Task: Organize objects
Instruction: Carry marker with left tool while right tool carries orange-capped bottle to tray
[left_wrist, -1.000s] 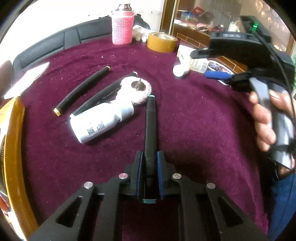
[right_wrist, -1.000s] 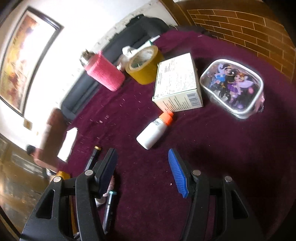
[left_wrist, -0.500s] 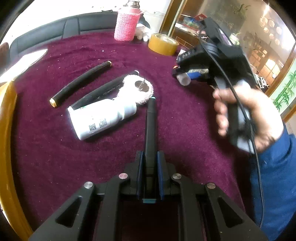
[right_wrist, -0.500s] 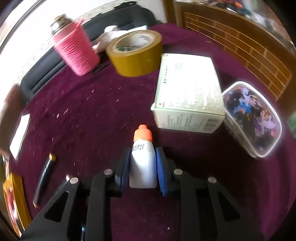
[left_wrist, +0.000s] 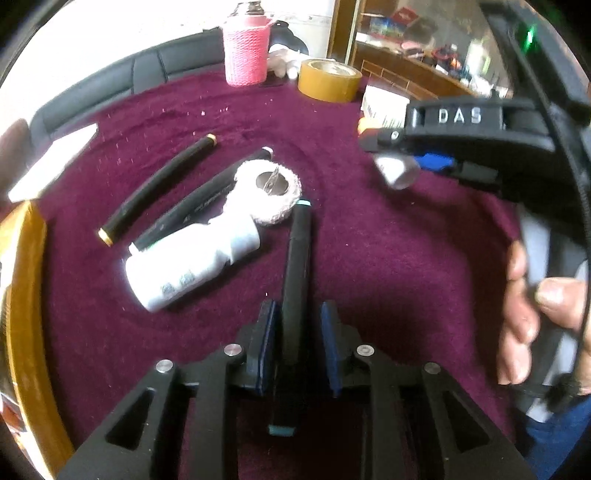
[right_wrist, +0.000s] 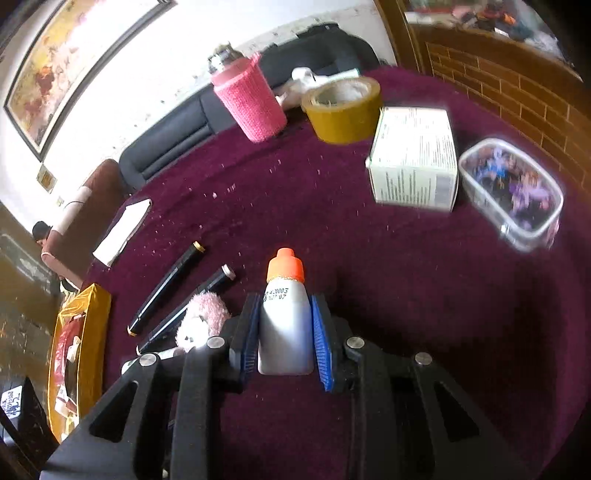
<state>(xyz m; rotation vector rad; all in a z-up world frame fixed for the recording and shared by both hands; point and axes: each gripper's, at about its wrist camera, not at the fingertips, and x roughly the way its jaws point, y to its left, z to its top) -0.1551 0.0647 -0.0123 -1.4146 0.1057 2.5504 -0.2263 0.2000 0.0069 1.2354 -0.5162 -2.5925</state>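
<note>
Left wrist view: your left gripper (left_wrist: 298, 334) has just been easing its jaws apart; the dark marker (left_wrist: 296, 280) with teal ends lies between the blue pads, a thin gap showing on each side, so nothing is pinched. The marker lies on the maroon cloth (left_wrist: 388, 266), its far tip just beside the pink knitted puff (left_wrist: 267, 197). Left of it lies a white bottle (left_wrist: 188, 264) on its side, its neck touching the puff. Two more black pens lie slantwise beyond it: a gold-tipped pen (left_wrist: 159, 188) farthest left and a silver-tipped pen (left_wrist: 201, 201) running under the puff's edge. At the far edge stand a pink-sleeved flask (left_wrist: 246, 55) and a roll of brown tape (left_wrist: 330, 80), near each other. To the right your right hand (left_wrist: 532, 310) grips the other tool's handle; its fingers clamp a small bottle, blurred, held off the cloth. Right wrist view: your right gripper (right_wrist: 286, 334) is clamped on the small white dropper bottle (right_wrist: 285, 317) with an orange cap, both blue pads pressing its sides, cap pointing away from you. Ahead on the cloth sit a white printed box (right_wrist: 415, 158) and, just beside it to the right, a clear lidded tub (right_wrist: 513, 188) with cartoon figures. The tape and flask stand behind the box. Lower left, both pens and the puff show again; a yellow packet (right_wrist: 79, 354) lies at the table's edge.
</note>
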